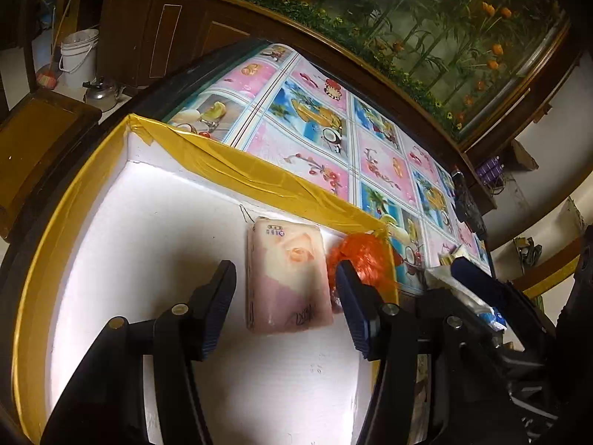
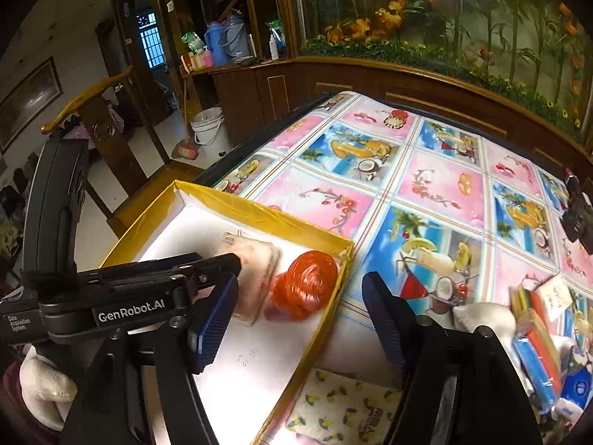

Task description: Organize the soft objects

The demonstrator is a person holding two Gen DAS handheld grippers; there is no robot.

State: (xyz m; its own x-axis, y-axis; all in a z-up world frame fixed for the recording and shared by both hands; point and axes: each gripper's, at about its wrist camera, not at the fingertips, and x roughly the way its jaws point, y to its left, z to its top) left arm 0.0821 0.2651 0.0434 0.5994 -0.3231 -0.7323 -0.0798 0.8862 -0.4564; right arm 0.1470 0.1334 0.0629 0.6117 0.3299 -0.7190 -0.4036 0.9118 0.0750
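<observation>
In the white box [image 1: 111,244] our tissue pack [image 1: 287,276] lies lengthwise between the left gripper [image 1: 285,300], fingers released around it; the orange ball [image 2: 305,283] sits just beside (right gripper [image 2: 300,319] spread, empty).

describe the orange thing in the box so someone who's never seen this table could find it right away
Find the yellow-edged box with a white floor at the table's corner. In its far corner, beside a flat pink tissue pack, sits the orange ball. It alone is round, shiny, stringy and bright orange.
</observation>
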